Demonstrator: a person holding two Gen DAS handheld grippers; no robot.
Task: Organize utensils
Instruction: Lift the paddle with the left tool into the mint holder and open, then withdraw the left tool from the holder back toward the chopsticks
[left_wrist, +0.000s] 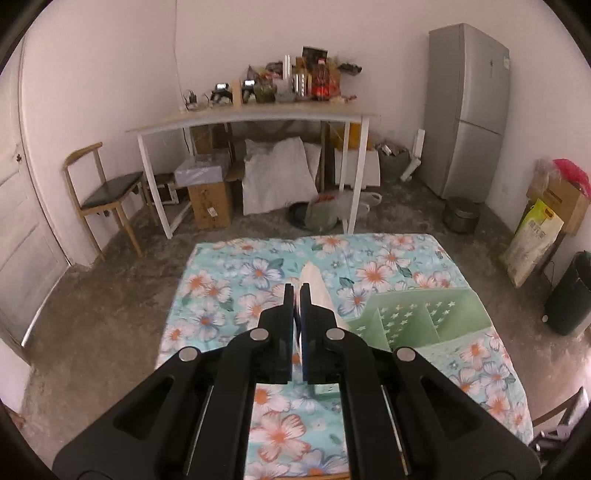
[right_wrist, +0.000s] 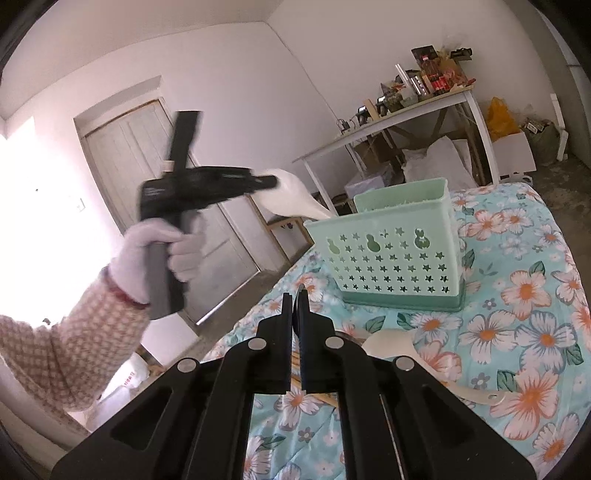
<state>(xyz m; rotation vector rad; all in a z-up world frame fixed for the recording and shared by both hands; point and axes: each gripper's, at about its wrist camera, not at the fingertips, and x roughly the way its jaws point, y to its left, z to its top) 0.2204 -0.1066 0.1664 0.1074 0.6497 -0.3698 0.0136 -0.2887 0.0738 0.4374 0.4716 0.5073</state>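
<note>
Spoon (right_wrist: 291, 197) | clamped by left gripper (right_wrist: 271, 182) | above caddy (right_wrist: 391, 254) rim

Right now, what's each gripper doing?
Left gripper: closed on the white rice paddle, held over the green utensil caddy.
Right gripper: jaws closed, holding nothing visible.

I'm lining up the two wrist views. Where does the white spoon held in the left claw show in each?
Left wrist: white spoon at centre, pinched in the left claw, pointing away over the green utensil basket.
Right wrist: white spoon upper centre, its tip at the basket's left rim.
Shared landmark: the basket on the floral cloth.
</note>
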